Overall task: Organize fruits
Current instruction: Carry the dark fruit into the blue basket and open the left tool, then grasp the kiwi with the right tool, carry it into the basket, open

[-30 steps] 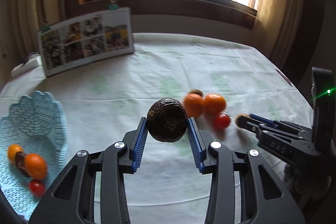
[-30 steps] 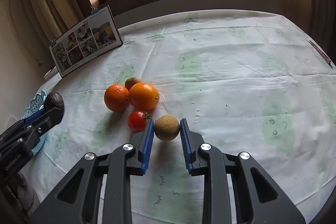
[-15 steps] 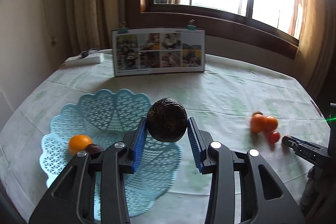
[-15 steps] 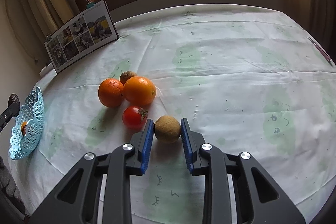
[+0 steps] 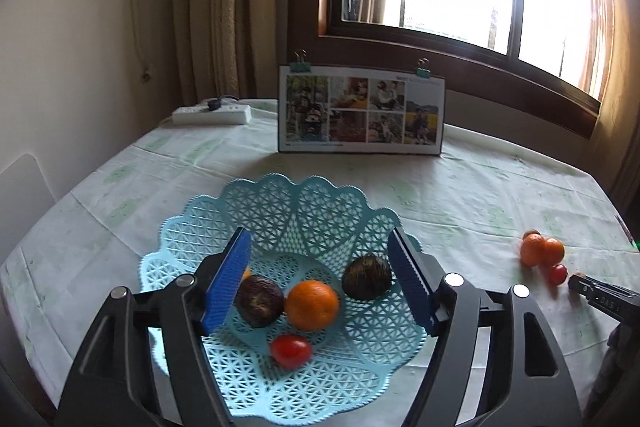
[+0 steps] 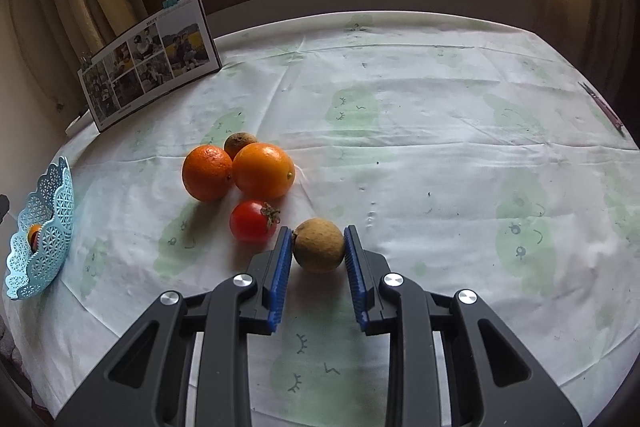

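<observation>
My left gripper hangs open over the light blue lattice basket. In the basket lie a dark avocado, a second dark fruit, an orange and a red tomato; another orange is mostly hidden behind the left pad. My right gripper is shut on a round brown fruit low over the tablecloth. Just left of it sit a tomato, two oranges and a small brown fruit.
A photo board stands at the back of the table, with a white power strip to its left. The basket sits near the table's left edge in the right wrist view. A pen lies at the far right.
The left gripper swung left from the fruit pile to over the basket, opened and let the avocado drop into it. The right gripper's pads closed in on the brown fruit.
</observation>
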The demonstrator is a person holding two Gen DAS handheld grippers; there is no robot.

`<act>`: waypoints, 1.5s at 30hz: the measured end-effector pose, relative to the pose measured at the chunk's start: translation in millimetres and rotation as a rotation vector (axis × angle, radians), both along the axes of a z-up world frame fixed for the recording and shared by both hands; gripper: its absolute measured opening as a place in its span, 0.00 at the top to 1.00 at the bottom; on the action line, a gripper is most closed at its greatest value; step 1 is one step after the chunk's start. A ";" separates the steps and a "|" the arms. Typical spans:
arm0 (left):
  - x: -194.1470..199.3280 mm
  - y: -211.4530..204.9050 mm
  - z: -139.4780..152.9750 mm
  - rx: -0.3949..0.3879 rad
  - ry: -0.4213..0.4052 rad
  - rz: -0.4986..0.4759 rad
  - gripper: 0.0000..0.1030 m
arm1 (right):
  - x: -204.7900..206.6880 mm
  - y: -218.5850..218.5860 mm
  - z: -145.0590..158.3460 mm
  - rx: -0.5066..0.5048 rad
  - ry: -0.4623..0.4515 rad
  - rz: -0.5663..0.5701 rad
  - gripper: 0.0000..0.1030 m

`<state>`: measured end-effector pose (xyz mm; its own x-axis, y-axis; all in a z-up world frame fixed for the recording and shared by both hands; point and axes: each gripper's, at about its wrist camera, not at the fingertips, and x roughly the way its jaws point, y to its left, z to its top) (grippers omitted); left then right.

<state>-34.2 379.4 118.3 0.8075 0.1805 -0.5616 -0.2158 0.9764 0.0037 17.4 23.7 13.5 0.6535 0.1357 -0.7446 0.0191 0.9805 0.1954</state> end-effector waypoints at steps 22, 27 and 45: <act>-22.2 47.1 5.6 -0.012 -0.051 0.088 0.09 | -15.1 162.9 64.6 0.125 -0.113 0.396 0.74; -27.0 56.6 6.6 -0.020 -0.061 0.107 0.08 | -19.1 205.4 68.1 0.130 -0.112 0.492 0.74; -24.6 63.2 1.9 -0.033 -0.048 0.116 0.04 | -11.3 231.2 53.6 0.145 -0.068 0.524 0.73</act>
<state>-58.8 442.6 120.2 0.8085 0.2566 -0.5296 -0.3268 0.9442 -0.0414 6.2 254.9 67.1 0.5171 0.5542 -0.6523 -0.4822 0.8183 0.3129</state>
